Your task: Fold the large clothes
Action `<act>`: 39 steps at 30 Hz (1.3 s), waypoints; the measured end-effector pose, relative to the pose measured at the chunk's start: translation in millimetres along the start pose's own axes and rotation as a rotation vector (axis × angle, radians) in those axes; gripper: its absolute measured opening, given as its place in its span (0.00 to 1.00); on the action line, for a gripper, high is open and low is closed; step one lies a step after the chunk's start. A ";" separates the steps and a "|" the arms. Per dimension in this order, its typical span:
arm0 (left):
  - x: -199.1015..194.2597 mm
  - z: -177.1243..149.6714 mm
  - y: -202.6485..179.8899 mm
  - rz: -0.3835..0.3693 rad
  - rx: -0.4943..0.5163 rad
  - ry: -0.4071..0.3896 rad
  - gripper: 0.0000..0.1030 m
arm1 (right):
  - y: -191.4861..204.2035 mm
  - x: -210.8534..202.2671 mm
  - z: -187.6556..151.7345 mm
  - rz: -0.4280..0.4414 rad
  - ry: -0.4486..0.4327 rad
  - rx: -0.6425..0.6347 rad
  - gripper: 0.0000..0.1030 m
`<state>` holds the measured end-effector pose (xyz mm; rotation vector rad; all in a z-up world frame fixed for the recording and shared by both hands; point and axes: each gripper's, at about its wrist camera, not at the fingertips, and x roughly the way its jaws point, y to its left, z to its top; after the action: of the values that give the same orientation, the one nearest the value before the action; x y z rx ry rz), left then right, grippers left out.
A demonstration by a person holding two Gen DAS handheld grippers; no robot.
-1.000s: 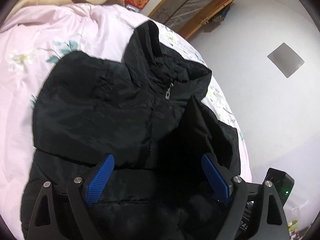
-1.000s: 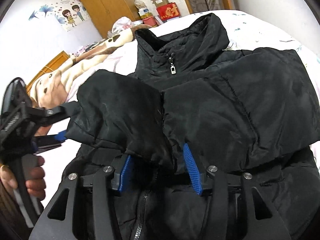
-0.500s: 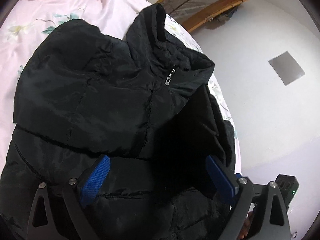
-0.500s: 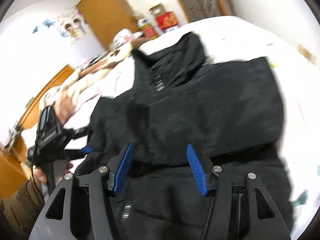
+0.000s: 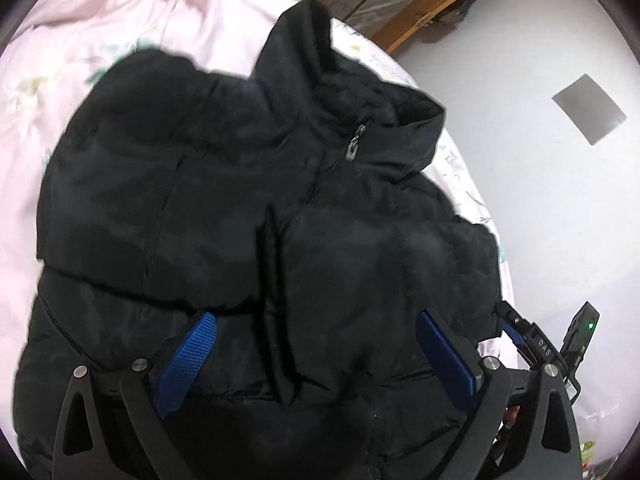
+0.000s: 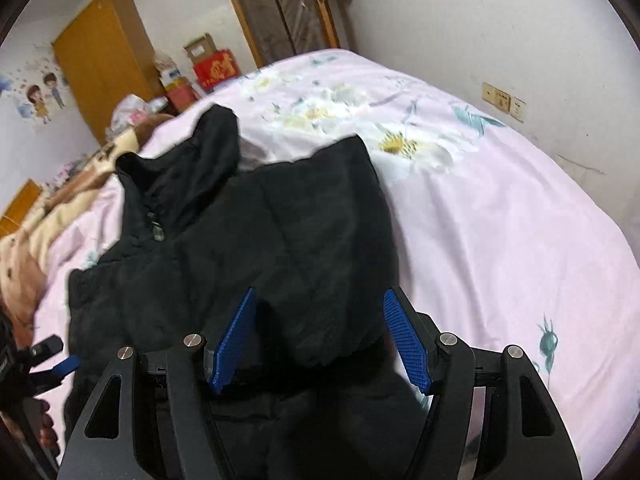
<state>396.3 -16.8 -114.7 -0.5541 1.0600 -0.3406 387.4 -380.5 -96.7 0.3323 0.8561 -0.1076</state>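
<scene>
A black padded jacket (image 5: 248,208) lies front up on a pink flowered bedsheet (image 5: 100,40), collar and zipper pull (image 5: 354,148) at the far end. Both sleeves lie folded across its chest. My left gripper (image 5: 316,344) is open and empty, hovering over the jacket's lower part. My right gripper (image 6: 324,332) is open and empty above the folded sleeve (image 6: 320,220) near the jacket's right edge. The other gripper shows at the right edge of the left wrist view (image 5: 536,344) and at the left edge of the right wrist view (image 6: 44,356).
The pink bedsheet (image 6: 500,220) spreads wide to the right of the jacket. A beige blanket (image 6: 36,232) lies at the far left of the bed. A wooden wardrobe (image 6: 104,56), boxes (image 6: 212,68) and a door frame (image 6: 280,8) stand beyond the bed.
The sleeve held up on the left gripper's side has dropped flat across the chest. The right gripper has opened wider, let go of the sleeve and swung right over the jacket's right edge.
</scene>
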 end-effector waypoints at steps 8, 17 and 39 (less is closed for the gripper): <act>19.1 -9.4 -5.1 0.050 0.012 0.033 0.79 | -1.9 20.5 -4.7 -0.014 0.058 -0.009 0.67; -9.2 7.0 -52.2 0.063 0.167 -0.057 0.12 | -4.8 11.4 -2.8 0.000 0.046 0.007 0.68; 20.6 57.6 2.9 0.219 0.131 -0.081 0.31 | 61.8 30.2 18.3 0.022 -0.022 -0.258 0.68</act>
<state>456.9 -9.9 -109.8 -0.3288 1.0016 -0.1919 434.3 -327.0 -93.4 0.0990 0.8338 0.0204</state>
